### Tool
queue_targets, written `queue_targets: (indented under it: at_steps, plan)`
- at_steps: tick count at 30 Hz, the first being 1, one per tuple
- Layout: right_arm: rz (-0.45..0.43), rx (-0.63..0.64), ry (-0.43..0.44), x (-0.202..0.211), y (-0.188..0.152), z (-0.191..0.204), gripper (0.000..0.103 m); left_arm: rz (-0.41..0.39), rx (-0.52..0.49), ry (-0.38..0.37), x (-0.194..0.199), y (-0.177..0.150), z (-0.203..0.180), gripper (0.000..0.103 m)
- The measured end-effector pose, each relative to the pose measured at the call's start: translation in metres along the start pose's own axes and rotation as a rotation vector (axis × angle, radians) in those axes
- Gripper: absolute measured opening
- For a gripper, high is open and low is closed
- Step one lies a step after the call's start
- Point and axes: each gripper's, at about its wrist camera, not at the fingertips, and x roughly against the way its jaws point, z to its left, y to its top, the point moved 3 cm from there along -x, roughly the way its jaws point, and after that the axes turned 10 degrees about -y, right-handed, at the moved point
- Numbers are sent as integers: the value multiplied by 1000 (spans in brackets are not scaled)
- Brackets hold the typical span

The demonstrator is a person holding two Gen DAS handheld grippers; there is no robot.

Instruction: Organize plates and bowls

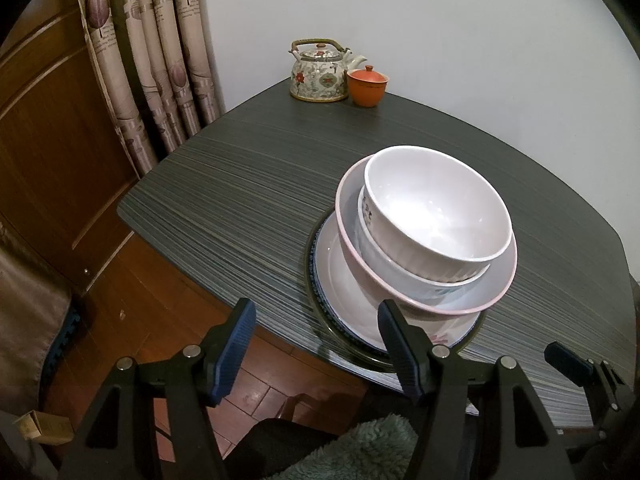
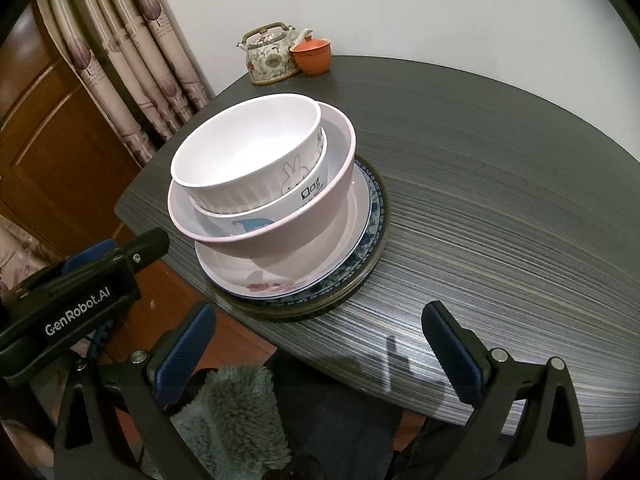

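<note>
A stack of dishes stands near the front edge of the dark striped table (image 1: pixel 240 200) (image 2: pixel 500 200). Its top piece is a white ribbed bowl (image 1: pixel 436 216) (image 2: pixel 248 152) with a rabbit drawing. That bowl sits in a printed white bowl (image 2: pixel 256 224), which sits in a wide pink-rimmed bowl (image 1: pixel 492 280) (image 2: pixel 280 244). Under them lie a white plate (image 1: pixel 344 280) (image 2: pixel 352 220), a blue-patterned plate (image 2: pixel 373 216) and a dark-rimmed plate (image 2: pixel 360 286). My left gripper (image 1: pixel 317 306) is open just short of the stack's left front. My right gripper (image 2: pixel 319 310) is open in front of the stack, holding nothing.
A flowered teapot (image 1: pixel 318 76) (image 2: pixel 272 58) and an orange lidded cup (image 1: pixel 367 84) (image 2: pixel 312 54) stand at the table's far corner by the white wall. Curtains (image 1: pixel 152 60) and a wooden door (image 1: pixel 48 140) are on the left. Fuzzy green fabric (image 2: pixel 236 412) lies below the grippers.
</note>
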Motion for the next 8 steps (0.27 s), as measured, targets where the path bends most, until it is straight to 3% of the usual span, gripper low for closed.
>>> queue_targets:
  at_steps: [8]
  plan:
    - [6,-2,1,-1,0,-1,102,-2,-2,2,1,-1,-1,65]
